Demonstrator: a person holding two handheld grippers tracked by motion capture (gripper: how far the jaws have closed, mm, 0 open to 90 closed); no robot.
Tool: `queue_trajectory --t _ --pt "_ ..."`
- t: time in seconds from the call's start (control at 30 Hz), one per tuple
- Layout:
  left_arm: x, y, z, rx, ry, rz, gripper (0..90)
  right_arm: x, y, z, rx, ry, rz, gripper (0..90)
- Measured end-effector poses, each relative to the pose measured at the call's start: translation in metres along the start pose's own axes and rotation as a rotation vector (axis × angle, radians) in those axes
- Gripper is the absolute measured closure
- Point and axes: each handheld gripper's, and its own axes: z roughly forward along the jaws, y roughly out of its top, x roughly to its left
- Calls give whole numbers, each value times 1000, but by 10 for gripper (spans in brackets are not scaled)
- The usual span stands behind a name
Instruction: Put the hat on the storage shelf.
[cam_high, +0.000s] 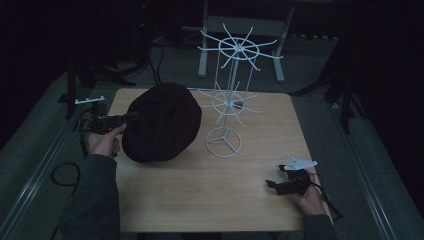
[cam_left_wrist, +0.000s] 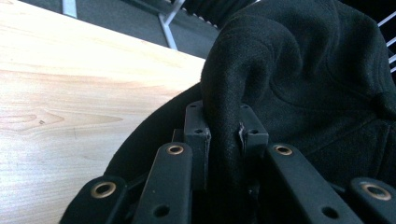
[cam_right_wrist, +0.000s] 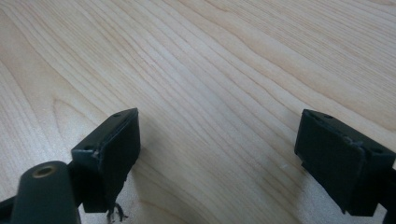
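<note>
1 light wooden table (cam_high: 200, 195) carries everything, its near half bare. On it sits 1 large black fabric hat (cam_high: 161, 122), left of centre, bulging up and tilted, its lower edge touching the wood. Just right of the hat stands 1 white wire display rack (cam_high: 231, 80): a ring base on the table, a thin upright pole, and 2 tiers of spokes, the upper tier higher than the hat's crown. The hat's right edge comes close to the rack's lower tier; whether they touch cannot be told.

There are 2 hand-held grippers. The left hand-held gripper (cam_high: 131, 118) reaches in from the table's left edge, held by the left hand (cam_high: 104, 141); in the left gripper view its jaws are pinched tight on a fold of the hat (cam_left_wrist: 299, 70), with the cloth squeezed between the 2 pads. The right hand-held gripper (cam_high: 272, 184) lies low at the near right of the table in the right hand (cam_high: 310, 197), well apart from hat and rack; in the right gripper view its jaws stand wide apart over bare wood (cam_right_wrist: 210, 70), holding nothing.

Beyond the far edge, 1 grey metal frame (cam_high: 240, 30) stands on the dark floor.
</note>
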Motion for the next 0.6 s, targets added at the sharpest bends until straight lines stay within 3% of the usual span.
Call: queue_trajectory --t 0.6 --pt "-6 14 -12 -70 -79 -25 793 0 0 0 -1 -1 -2 141"
